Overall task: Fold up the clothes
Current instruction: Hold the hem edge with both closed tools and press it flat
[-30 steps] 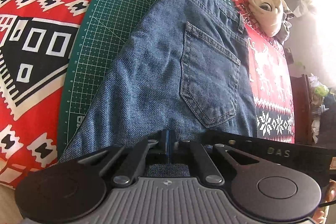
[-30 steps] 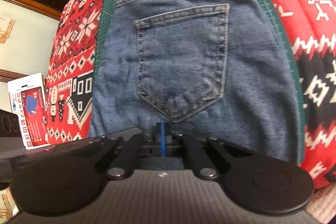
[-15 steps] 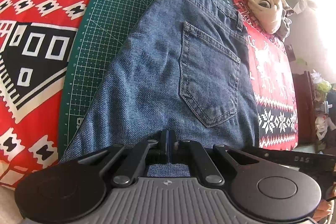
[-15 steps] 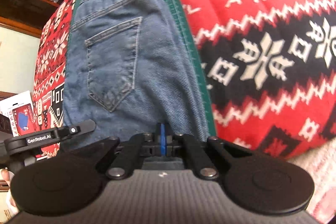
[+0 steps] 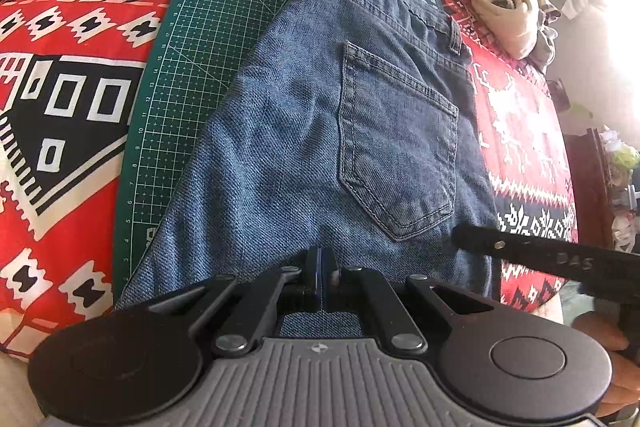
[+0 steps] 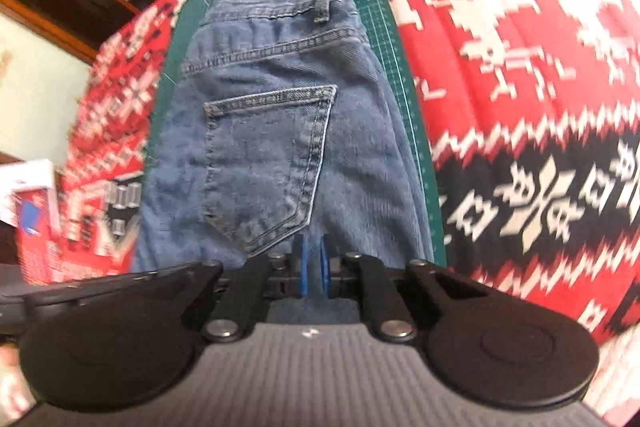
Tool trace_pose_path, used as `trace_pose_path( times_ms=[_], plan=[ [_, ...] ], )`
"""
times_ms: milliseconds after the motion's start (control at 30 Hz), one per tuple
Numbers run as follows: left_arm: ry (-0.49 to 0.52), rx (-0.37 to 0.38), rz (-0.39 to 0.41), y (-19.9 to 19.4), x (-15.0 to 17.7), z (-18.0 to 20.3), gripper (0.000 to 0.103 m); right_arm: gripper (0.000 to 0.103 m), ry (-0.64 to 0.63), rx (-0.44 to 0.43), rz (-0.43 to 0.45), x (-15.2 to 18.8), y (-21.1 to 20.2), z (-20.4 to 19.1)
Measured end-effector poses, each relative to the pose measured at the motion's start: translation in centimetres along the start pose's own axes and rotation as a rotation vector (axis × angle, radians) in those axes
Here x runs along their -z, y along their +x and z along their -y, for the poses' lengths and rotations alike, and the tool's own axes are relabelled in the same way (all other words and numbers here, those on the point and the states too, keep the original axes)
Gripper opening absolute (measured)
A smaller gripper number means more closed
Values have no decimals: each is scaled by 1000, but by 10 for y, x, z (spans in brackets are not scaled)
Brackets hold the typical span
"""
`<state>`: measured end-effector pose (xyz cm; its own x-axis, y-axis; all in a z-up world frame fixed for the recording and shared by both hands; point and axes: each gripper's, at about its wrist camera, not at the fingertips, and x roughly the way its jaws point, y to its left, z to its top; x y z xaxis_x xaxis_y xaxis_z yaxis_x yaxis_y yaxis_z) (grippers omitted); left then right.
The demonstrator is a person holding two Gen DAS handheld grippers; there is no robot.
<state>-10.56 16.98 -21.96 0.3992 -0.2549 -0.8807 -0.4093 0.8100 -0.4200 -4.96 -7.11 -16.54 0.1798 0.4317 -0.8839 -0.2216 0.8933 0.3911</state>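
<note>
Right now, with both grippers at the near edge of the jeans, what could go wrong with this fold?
1. The left gripper looks shut with denim beneath it, but whether it actually pinches the jeans is unclear; the edge might stay behind.
2. The right gripper shows a slight gap between its fingers, so that side may slip and skew the fold.
3. The right view is blurred by motion; a fast pull could drag the jeans off the green cutting mat.

My left gripper (image 5: pixel 321 277) is matt black plastic with bright metal rivets, on a ribbed grey body. The jeans (image 5: pixel 340 147) before me are coarse blue denim with raised stitching. Under them lies a smooth green cutting mat (image 5: pixel 224 7), on a soft woven red patterned blanket (image 5: pixel 72 27).
</note>
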Motion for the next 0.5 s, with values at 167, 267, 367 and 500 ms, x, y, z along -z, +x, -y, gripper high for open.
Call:
trace_pose_path(
  times_ms=[167,267,367,500],
  plan=[
    [-24,28,-4,0,-1,-6,3,1,28,-9,-23,3,8,17],
    [-22,28,-3,0,-1,-5,3,0,80,-35,-16,7,3,37],
    [-12,22,-1,0,0,-4,3,0,129,-73,-15,9,-1,53],
    [-5,18,5,-1,1,-3,3,8,139,-45,36,6,-14,55]
  ],
)
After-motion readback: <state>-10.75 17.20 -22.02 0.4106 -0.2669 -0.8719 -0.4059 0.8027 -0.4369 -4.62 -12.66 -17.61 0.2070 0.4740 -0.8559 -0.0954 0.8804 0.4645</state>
